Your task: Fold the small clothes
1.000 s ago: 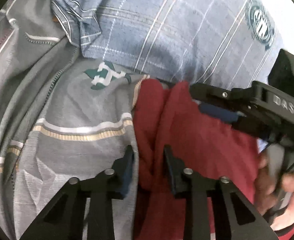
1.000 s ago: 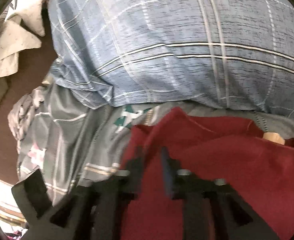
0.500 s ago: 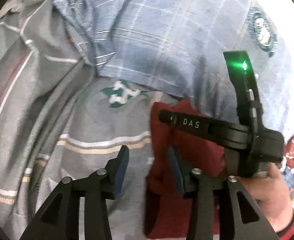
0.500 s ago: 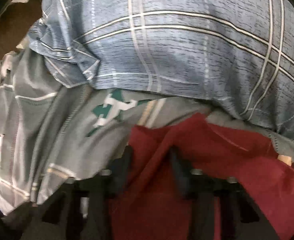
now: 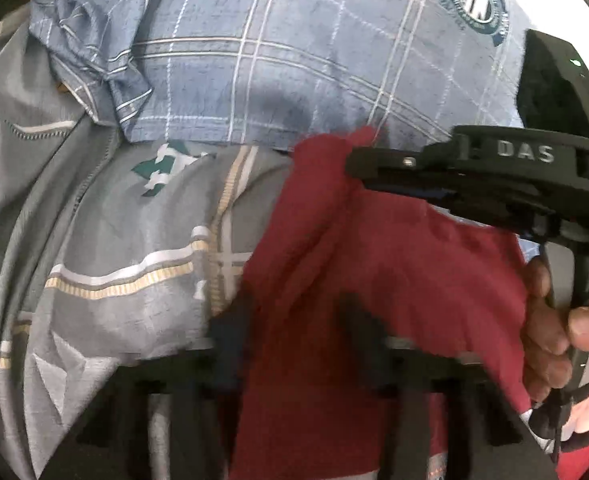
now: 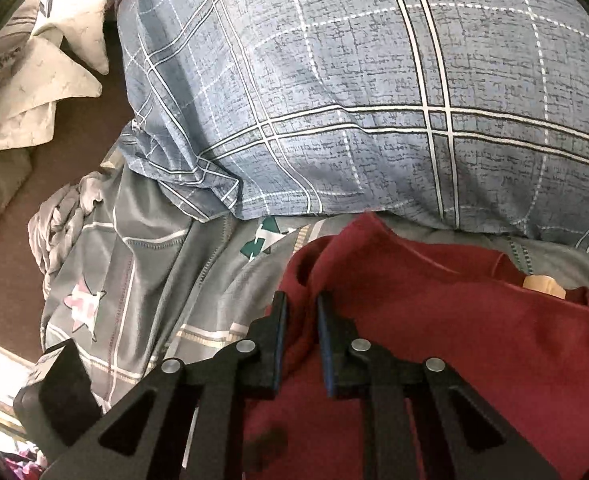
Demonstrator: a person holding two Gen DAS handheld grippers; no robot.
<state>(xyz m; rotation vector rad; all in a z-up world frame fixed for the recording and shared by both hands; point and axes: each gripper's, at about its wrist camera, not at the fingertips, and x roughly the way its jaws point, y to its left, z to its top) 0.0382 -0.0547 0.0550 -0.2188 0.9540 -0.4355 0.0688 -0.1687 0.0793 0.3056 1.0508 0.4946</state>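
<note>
2 closing hand-held grippers (image 6: pixel 300 322) (image 5: pixel 294 332) have red garment (image 6: pixel 434 340) between their jaws.

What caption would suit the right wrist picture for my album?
Right tool closing on a fold of red cloth, lying on grey patterned bedding below a blue checked pillow.

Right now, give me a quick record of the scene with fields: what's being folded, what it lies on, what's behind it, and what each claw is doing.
garment: red cloth, bunched, not yet flat
under it: grey sheet with stripes and stars
behind it: blue plaid pillow
far left: white cloth, crumpled
left claw: blurred, closing, red cloth between its fingers
right claw: closing on a fold of the red cloth
hand: holds the right claw's grip
</note>
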